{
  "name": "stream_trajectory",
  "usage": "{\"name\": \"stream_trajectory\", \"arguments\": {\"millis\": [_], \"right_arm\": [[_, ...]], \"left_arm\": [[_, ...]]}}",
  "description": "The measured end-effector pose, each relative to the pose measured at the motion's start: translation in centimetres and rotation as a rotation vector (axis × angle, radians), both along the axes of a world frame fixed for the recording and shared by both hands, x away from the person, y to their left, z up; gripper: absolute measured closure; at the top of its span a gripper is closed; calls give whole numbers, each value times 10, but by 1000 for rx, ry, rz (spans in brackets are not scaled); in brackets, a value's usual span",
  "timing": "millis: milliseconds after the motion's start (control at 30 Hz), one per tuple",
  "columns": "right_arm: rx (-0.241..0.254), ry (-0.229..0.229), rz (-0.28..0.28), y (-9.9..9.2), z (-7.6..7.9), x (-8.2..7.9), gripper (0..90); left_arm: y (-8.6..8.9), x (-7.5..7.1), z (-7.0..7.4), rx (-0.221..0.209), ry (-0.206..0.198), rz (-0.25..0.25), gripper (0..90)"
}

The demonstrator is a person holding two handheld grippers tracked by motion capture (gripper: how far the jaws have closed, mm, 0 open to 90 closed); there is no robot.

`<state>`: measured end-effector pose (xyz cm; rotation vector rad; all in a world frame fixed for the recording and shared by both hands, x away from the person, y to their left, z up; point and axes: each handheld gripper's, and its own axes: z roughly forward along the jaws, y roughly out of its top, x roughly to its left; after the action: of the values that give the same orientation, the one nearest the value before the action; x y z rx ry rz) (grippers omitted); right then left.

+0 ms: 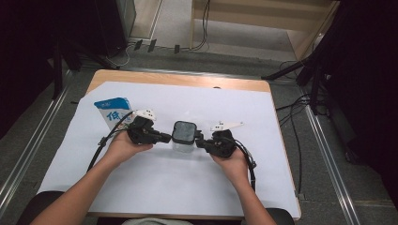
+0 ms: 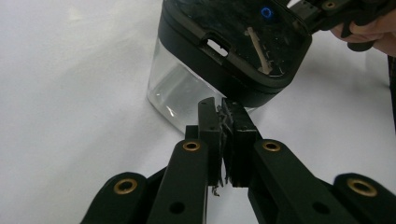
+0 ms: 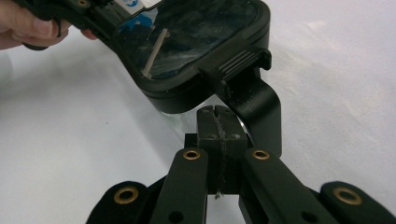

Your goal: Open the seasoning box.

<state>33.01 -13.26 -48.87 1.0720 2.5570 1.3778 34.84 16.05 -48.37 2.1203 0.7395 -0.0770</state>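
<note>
Forearms enter from below, each hand holding a gripper. Left gripper [image 1: 165, 138]: jaws pressed together, tips against the left rim of the box [image 1: 183, 137]. Right gripper [image 1: 199, 139]: jaws pressed together, tips at the lid latch [image 3: 238, 63] on the box's right side. Box: clear body, black lid [image 2: 233, 42], standing between the two sets of tips on white paper [image 1: 169, 183]. Blue-and-white carton [image 1: 112, 110]: behind the left gripper.

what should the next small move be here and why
Probably open the right gripper a little and close it on the lid's ribbed latch tab. Both grippers are shut with tips at opposite sides of the clear container; its dark lid is still on, so the left gripper can brace.
</note>
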Motion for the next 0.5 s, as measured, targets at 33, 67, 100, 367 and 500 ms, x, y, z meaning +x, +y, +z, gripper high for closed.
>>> {"name": "stream_trajectory", "arguments": {"millis": [33, 67, 100, 367, 500], "right_arm": [[-1, 1, -4, 0, 0, 0, 900], [-1, 2, -9, -1, 0, 1, 900], [-2, 3, -14, -2, 0, 1, 900], [6, 0, -50, -6, 0, 6, 900], [7, 1, -50, -7, 0, 6, 889]], "left_arm": [[-1, -1, 0, 1, -2, 2, 881], [-1, -1, 0, 1, -2, 2, 882], [-2, -1, 0, 0, -4, -5, 882], [-9, -5, 0, -2, -6, -22, 872], [-6, -5, 4, 5, -14, -13, 850]]}}
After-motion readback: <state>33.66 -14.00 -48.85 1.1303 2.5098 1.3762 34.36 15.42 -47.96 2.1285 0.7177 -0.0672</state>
